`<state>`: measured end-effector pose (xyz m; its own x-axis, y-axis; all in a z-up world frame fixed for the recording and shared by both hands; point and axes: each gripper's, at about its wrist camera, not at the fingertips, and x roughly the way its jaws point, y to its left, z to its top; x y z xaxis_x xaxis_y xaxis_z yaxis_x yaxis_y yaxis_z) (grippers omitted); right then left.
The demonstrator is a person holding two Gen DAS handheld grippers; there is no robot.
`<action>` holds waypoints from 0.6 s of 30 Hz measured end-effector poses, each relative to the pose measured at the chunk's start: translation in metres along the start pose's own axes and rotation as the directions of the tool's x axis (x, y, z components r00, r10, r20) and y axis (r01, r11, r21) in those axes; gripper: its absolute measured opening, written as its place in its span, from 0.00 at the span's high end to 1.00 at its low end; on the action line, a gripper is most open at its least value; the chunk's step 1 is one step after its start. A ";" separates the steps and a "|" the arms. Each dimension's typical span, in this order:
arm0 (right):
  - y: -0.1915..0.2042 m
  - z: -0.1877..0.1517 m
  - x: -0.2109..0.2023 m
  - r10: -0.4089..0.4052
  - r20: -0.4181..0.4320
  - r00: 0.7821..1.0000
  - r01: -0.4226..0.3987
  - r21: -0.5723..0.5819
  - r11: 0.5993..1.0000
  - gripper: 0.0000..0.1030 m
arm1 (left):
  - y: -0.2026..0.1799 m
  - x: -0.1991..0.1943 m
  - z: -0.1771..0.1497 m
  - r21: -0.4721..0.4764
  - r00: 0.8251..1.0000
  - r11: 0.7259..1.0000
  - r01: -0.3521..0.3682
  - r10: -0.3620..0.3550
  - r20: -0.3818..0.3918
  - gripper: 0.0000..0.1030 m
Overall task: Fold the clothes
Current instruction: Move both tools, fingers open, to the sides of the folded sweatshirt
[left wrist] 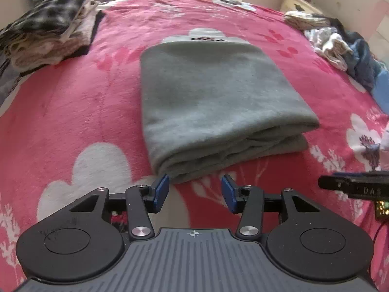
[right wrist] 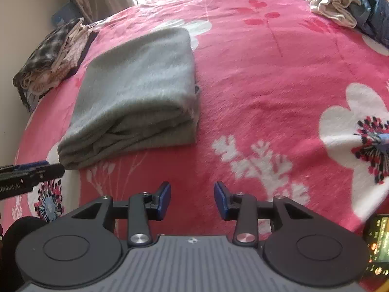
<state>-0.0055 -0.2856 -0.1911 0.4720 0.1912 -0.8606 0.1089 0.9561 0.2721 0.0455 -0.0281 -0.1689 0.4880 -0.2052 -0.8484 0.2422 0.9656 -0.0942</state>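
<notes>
A grey fleece garment [left wrist: 214, 99] lies folded into a thick rectangle on the pink flowered bedspread [left wrist: 73, 102]; its layered edge faces me. My left gripper [left wrist: 194, 193] is open just short of that near edge, with nothing between its blue pads. In the right wrist view the same grey garment [right wrist: 136, 95] sits ahead to the left. My right gripper [right wrist: 192, 199] is open over bare bedspread [right wrist: 267, 73], to the right of the garment and apart from it. Each gripper's tip shows at the edge of the other's view.
A stack of folded clothes [left wrist: 46, 29] with a checked piece on top sits at the bed's far left. A loose heap of unfolded white and blue clothes [left wrist: 340, 43] lies at the far right. A window and curtain stand beyond the bed.
</notes>
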 end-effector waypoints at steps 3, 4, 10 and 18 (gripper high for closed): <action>0.002 -0.002 0.003 0.006 -0.008 1.000 -0.006 0.008 1.000 0.54 | 0.011 -0.002 0.003 -0.040 1.000 0.999 -0.005 0.005 0.002 0.50; 0.002 -0.002 0.004 0.012 -0.008 1.000 -0.012 0.015 1.000 0.52 | 0.014 -0.002 0.005 -0.055 1.000 0.998 -0.006 0.006 0.004 0.50; -0.004 0.007 0.001 0.024 0.026 0.999 -0.025 0.038 0.999 0.48 | 0.033 0.001 0.020 -0.105 0.995 0.990 -0.096 0.094 -0.022 0.45; -0.016 0.040 -0.009 0.002 0.077 0.997 -0.002 -0.005 1.000 0.41 | 0.049 0.014 0.039 -0.130 0.966 0.960 -0.247 0.235 -0.105 0.37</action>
<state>0.0240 -0.3116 -0.1707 0.5385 0.1757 -0.8241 0.1033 0.9569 0.2715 0.0973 0.0104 -0.1650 0.4402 0.0451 -0.8967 0.0029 0.9987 0.0516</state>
